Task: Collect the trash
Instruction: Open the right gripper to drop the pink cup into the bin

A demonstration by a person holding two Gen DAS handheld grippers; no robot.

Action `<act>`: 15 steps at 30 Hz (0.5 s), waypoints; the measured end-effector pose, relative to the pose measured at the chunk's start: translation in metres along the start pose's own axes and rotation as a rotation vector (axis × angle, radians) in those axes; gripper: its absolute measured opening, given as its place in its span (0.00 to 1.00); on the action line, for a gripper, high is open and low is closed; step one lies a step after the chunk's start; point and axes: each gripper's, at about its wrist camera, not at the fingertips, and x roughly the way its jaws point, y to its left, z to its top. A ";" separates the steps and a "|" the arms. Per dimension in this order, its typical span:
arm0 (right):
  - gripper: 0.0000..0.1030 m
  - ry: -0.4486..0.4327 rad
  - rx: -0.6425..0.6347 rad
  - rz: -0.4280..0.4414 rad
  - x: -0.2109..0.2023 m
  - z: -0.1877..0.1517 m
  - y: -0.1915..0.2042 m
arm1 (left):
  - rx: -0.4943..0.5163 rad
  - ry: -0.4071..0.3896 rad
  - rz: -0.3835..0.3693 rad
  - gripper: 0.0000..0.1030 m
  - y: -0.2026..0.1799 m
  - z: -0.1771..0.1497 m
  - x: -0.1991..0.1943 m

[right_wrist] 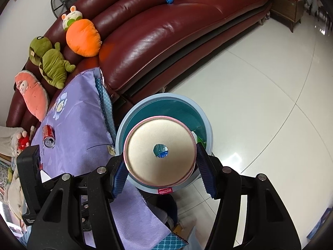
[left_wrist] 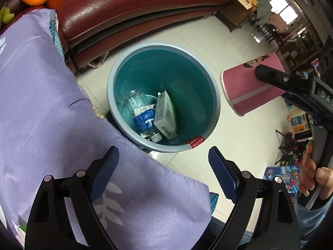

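Observation:
A grey-blue trash bin (left_wrist: pixel 210 77) with a teal inside stands on the floor beside the table. In it lie a clear plastic bottle (left_wrist: pixel 140 110) and a grey-green carton (left_wrist: pixel 165 115). My right gripper (right_wrist: pixel 161 170) is shut on a pink paper cup (left_wrist: pixel 252 83) and holds it above the bin's right side; I look into its open mouth (right_wrist: pixel 160 150). My left gripper (left_wrist: pixel 164 173) is open and empty, over the table edge near the bin (right_wrist: pixel 206 123). A red soda can (right_wrist: pixel 48 136) lies on the purple tablecloth (right_wrist: pixel 77 125).
A dark red leather sofa (right_wrist: pixel 156 31) runs behind the bin, with plush toys (right_wrist: pixel 52 62) and an orange cushion (right_wrist: pixel 83 37) on it. White tiled floor (right_wrist: pixel 260 104) spreads to the right. Boxes and toys (left_wrist: pixel 291 125) lie at the far right.

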 end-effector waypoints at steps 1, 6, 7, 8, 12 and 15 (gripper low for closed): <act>0.57 0.004 -0.006 -0.006 0.003 0.001 0.003 | -0.010 -0.004 -0.005 0.86 0.004 -0.001 -0.003; 0.67 0.051 -0.005 -0.015 0.021 -0.002 0.011 | -0.042 -0.020 -0.016 0.87 0.015 -0.006 -0.012; 0.67 0.057 -0.006 -0.016 0.022 -0.003 0.012 | -0.049 -0.025 -0.020 0.87 0.017 -0.007 -0.015; 0.68 0.064 -0.007 -0.019 0.023 -0.005 0.015 | -0.053 -0.029 -0.024 0.88 0.019 -0.007 -0.017; 0.71 0.069 -0.015 -0.034 0.021 -0.009 0.022 | -0.071 -0.041 -0.033 0.89 0.024 -0.012 -0.024; 0.75 0.071 -0.017 -0.042 0.016 -0.011 0.026 | -0.074 -0.045 -0.040 0.89 0.026 -0.015 -0.028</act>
